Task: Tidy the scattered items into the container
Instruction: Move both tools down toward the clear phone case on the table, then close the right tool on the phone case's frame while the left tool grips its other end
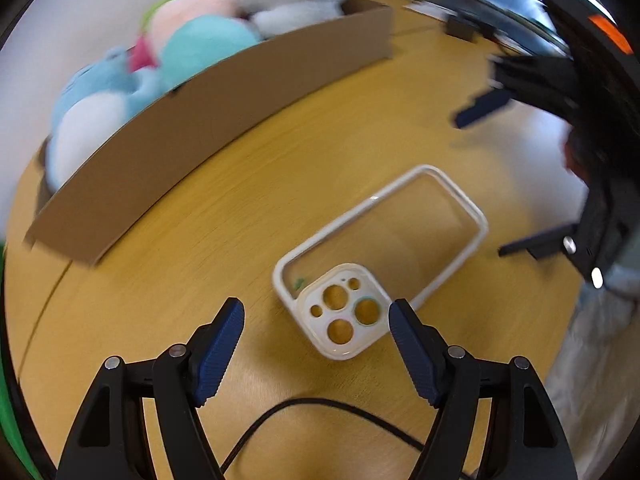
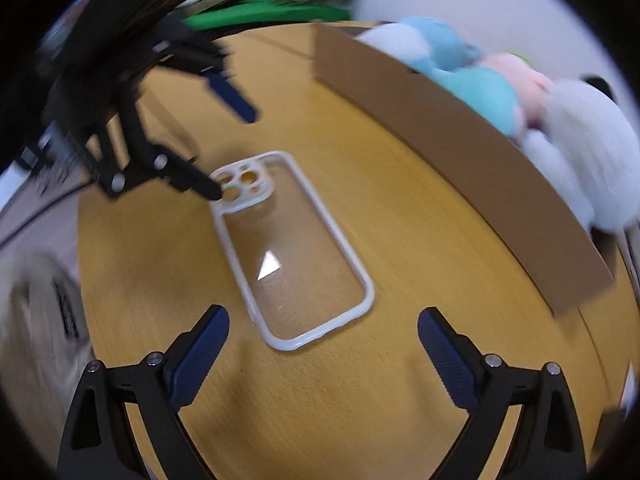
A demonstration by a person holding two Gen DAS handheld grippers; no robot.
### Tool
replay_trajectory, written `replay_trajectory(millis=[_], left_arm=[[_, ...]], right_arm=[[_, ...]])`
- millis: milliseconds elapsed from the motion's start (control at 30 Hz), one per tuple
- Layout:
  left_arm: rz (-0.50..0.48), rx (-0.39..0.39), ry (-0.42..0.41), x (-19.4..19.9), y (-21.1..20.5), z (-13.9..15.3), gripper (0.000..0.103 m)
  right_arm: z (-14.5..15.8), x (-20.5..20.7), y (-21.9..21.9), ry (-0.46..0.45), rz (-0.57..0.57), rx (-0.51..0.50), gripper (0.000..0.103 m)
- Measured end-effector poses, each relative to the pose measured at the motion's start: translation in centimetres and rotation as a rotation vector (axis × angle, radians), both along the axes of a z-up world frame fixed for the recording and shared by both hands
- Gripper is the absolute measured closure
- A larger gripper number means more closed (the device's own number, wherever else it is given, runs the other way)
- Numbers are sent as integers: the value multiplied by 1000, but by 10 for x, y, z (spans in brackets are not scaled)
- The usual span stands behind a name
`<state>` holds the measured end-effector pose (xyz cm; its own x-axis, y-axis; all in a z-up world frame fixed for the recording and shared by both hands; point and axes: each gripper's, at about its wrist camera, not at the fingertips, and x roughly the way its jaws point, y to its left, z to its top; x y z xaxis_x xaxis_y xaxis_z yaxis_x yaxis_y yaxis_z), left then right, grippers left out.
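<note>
A clear phone case with a white rim lies flat on the wooden table; it also shows in the right wrist view. My left gripper is open, its fingers either side of the case's camera end, just above it. My right gripper is open and empty at the case's opposite end. A cardboard box stands behind the case, holding blue, pink and white plush toys; the box also shows in the right wrist view. Each gripper is visible in the other's view: the right gripper and the left gripper.
The round wooden table ends near the right, with pale cloth beyond it. A black cable lies under my left gripper. Dark devices sit at the table's far side.
</note>
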<state>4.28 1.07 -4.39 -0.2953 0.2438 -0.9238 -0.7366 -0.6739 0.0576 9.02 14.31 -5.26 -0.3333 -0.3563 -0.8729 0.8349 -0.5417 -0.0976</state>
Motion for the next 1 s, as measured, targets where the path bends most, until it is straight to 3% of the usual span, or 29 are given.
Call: replay_trajectory(millis=[133,167,267,367,433,700,1000], left_arm=[[-240,-26,-37,-3,10,-14,21],[-282,-29,-38,-5,12,-17,14],[-374,-3,-30,-13,14,-16,13],[-435,-19,-40,-20,13,-14,13],[-478,-58,-25,-20,11,-16,13],[-587,-43,-8,-28,14,-13,15],[-661,-23,27,-42,27,-5,22]], right_arm=[[-11,-12,-5,-68,182,35,7],[-13,-15,-6,-85,222,26,7],[-18,-29,-9,-169,316,-9,8],[-19,-40,-12,-176,351,-8,12],[-15,-45,-13,-160,358,-7,25],[-9,-47,0,-171,404,0,25],[-3,-58,10,-173,477,95,25]])
